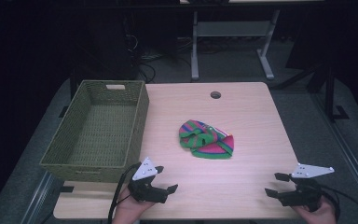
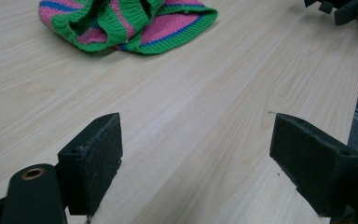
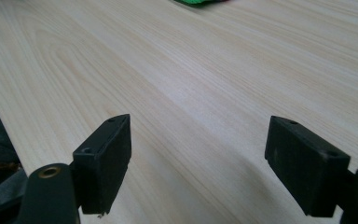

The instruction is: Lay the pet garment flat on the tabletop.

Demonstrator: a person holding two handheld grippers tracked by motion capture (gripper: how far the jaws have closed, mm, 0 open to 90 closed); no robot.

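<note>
My wooden table [image 1: 242, 186] spreads ahead of me. At ten o'clock on it sits the green woven basket [image 1: 137, 119], its near corner just beside my left gripper [image 1: 167, 183]. The striped knitted cloth [image 1: 206, 139] lies crumpled at the table's middle, at twelve o'clock from me, well apart from both tools. My left gripper waits at seven o'clock, jaws spread wide with nothing between them. My right gripper [image 1: 276, 184] rests at five o'clock, jaws likewise apart over bare wood.
</note>
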